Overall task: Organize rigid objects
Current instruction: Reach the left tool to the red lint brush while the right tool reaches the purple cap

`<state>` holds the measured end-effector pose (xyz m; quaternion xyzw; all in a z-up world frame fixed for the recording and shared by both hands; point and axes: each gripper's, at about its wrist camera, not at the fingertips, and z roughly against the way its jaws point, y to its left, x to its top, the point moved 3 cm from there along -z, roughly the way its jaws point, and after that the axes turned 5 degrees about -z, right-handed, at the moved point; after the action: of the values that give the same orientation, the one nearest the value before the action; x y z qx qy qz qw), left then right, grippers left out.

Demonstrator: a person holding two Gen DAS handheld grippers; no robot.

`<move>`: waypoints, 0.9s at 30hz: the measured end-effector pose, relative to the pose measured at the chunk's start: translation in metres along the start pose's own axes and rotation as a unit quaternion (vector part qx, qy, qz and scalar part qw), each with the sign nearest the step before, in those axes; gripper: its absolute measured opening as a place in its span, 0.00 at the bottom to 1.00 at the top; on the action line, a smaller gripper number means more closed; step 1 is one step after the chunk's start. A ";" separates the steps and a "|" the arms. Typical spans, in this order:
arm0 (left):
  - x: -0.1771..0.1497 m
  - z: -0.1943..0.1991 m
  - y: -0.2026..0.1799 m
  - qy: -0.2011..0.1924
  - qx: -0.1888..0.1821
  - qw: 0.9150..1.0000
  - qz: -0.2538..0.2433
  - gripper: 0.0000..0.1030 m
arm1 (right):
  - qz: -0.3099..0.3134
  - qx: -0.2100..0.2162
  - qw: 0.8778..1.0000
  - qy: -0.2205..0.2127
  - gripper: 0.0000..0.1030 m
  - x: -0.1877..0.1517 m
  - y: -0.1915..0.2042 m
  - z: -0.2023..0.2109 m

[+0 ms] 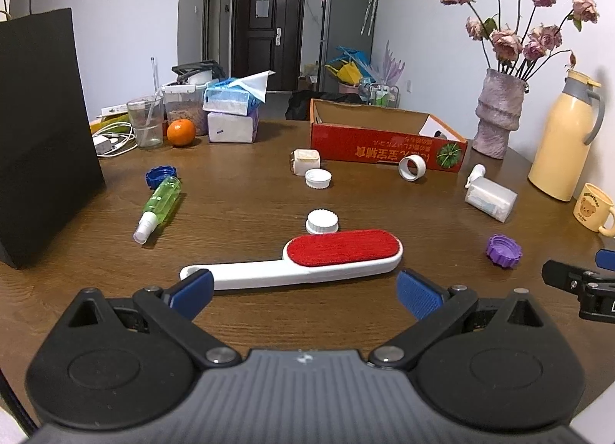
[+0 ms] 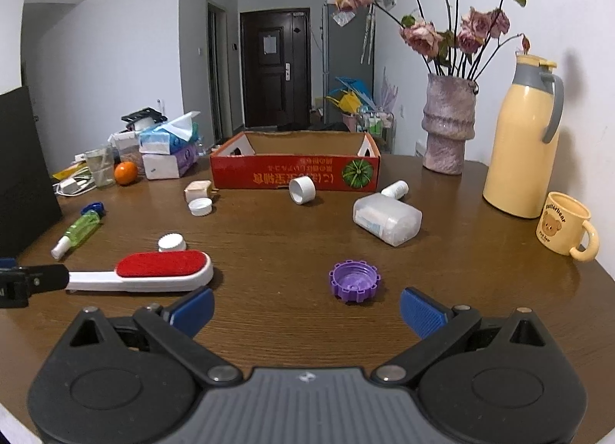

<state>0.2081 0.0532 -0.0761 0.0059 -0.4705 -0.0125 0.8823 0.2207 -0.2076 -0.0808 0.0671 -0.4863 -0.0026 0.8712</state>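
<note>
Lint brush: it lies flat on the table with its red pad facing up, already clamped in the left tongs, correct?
Not quite. The lint brush does lie flat with its red pad up, but it is not clamped: the left wrist view shows the left tongs open, with only one blue pad overlapping the handle's end.

The yellow mug (image 2: 563,228) beside the thermos carries a bear drawing with the word "Butterbear" arched above it; smaller lettering below the bear is too small to read. The red cardboard box (image 2: 296,173) has yellow East Asian characters printed upside down next to a pumpkin picture, not legible. The other labels are blurred.
</note>
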 end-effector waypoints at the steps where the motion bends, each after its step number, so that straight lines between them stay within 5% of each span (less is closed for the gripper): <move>1: 0.000 -0.004 0.001 0.001 -0.001 1.000 0.000 1.00 | 0.000 -0.001 1.000 0.002 1.00 0.000 -0.001 -0.004; 27: 0.002 -0.112 0.003 0.063 -0.023 0.997 -0.022 1.00 | -0.046 -0.046 0.997 0.036 0.96 -0.008 -0.041 -0.131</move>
<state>0.3025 0.0562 -0.1369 -0.0036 -0.4131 -0.0424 0.9097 0.3302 -0.2323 -0.1609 0.0494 -0.4504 -0.0626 0.8893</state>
